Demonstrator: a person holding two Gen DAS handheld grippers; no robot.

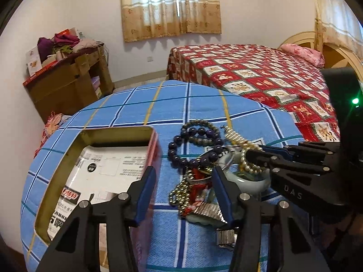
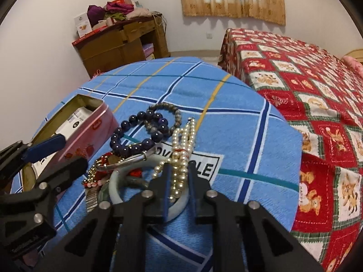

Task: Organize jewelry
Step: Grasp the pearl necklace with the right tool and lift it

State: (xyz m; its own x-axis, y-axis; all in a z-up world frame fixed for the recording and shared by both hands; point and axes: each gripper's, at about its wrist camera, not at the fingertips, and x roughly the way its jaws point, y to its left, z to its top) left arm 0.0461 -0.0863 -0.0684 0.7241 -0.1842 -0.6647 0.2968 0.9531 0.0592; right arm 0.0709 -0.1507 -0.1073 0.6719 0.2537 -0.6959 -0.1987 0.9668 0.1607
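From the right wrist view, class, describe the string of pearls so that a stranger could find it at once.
Start at the blue checked cloth and find the jewelry heap right of the open pink tin. The pearl necklace lies at the heap's right edge, pinched by the right gripper. Unlike the dark bead bracelet beside it, its beads are small and cream-white.

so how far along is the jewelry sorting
Done: nothing yet; the open pink tin holds only a printed card. In hand: the right gripper is shut on the cream pearl strand. Left: the dark blue bead bracelet, pale green bangle and the rest of the pile.
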